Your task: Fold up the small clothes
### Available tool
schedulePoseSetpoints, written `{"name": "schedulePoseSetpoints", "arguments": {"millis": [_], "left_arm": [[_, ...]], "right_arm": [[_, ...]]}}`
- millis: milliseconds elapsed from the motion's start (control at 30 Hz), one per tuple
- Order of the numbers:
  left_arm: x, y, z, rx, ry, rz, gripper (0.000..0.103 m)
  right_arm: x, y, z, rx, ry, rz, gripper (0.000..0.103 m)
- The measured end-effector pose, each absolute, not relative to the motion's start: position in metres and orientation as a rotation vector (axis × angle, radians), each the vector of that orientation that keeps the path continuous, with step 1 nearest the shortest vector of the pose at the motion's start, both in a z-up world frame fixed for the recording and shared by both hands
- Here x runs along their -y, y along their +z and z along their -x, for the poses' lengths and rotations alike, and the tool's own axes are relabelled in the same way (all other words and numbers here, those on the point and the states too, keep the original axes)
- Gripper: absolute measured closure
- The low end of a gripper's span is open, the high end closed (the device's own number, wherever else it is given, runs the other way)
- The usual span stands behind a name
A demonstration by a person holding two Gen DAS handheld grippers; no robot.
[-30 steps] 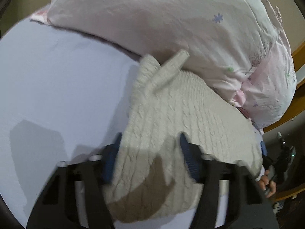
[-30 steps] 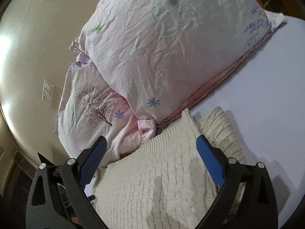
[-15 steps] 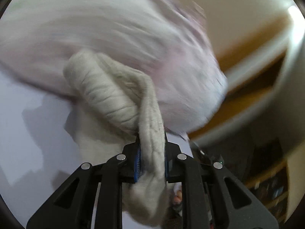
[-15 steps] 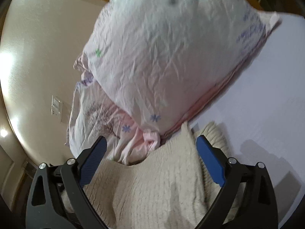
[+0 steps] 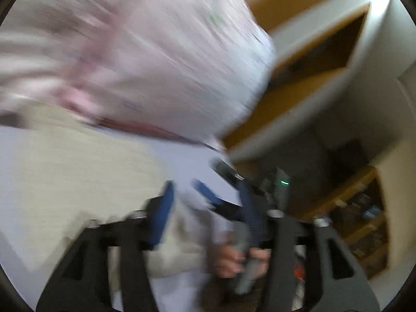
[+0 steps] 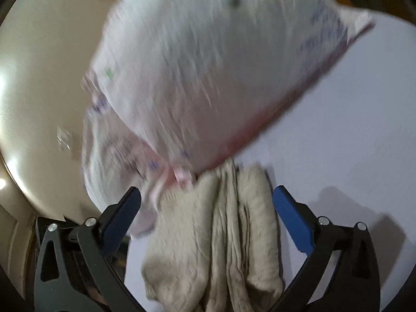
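A cream cable-knit sweater (image 6: 228, 234) lies bunched in long folds on the pale lilac bed sheet (image 6: 351, 130), between the jaws of my right gripper (image 6: 205, 202), which is open and empty. In the blurred left wrist view the sweater (image 5: 78, 182) spreads at the left. My left gripper (image 5: 208, 200) is open with nothing between its blue pads; the sweater's edge lies under its left finger (image 5: 161, 215). The right gripper (image 5: 221, 195) and the hand holding it show just beyond it.
A large pink-white pillow (image 6: 208, 72) leans against the sweater's far end, with a second pillow (image 6: 109, 150) behind it. It also shows in the left wrist view (image 5: 156, 59). A wooden headboard (image 5: 299, 98), cream wall (image 6: 39, 65) and dark shelves (image 5: 364, 221) lie beyond the bed.
My left gripper was shut on a lifted fold of the sweater; it has let go, opened and swung right. The sweater now lies folded into narrow lengthwise bunches in the right view.
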State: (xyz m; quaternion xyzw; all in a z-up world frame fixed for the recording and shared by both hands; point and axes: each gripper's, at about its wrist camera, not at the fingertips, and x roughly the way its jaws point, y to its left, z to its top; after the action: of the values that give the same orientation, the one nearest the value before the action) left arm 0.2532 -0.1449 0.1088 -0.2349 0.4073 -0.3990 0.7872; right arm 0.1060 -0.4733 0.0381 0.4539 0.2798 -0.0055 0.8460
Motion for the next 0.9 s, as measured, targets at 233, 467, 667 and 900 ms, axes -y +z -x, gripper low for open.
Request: {"name": "schedulePoseSetpoints", "arguments": {"millis": [233,467,667,900], "left_arm": [[0.063,0.047,-0.279,-1.056,-0.450,0.456,0.031],[0.094,0.028,-0.283,-1.071,-0.521,0.455,0.016],[0.118,0.020,-0.274,-1.046,-0.462,0.346,0.025],[0.055,0.058,-0.249,-0.980,-0.520,0.343,0.057]], "right_arm": [[0.450,0.016,-0.131,-0.812,-0.079,-0.848,0.002],[0.434,0.007,-0.140,-0.849,-0.012,-0.813,0.002],[0.412,0.002,-0.149,-0.873,0.066,-0.769,0.050],[0.366,0.010,-0.155,-0.804,0.353,-0.824,0.062]]}}
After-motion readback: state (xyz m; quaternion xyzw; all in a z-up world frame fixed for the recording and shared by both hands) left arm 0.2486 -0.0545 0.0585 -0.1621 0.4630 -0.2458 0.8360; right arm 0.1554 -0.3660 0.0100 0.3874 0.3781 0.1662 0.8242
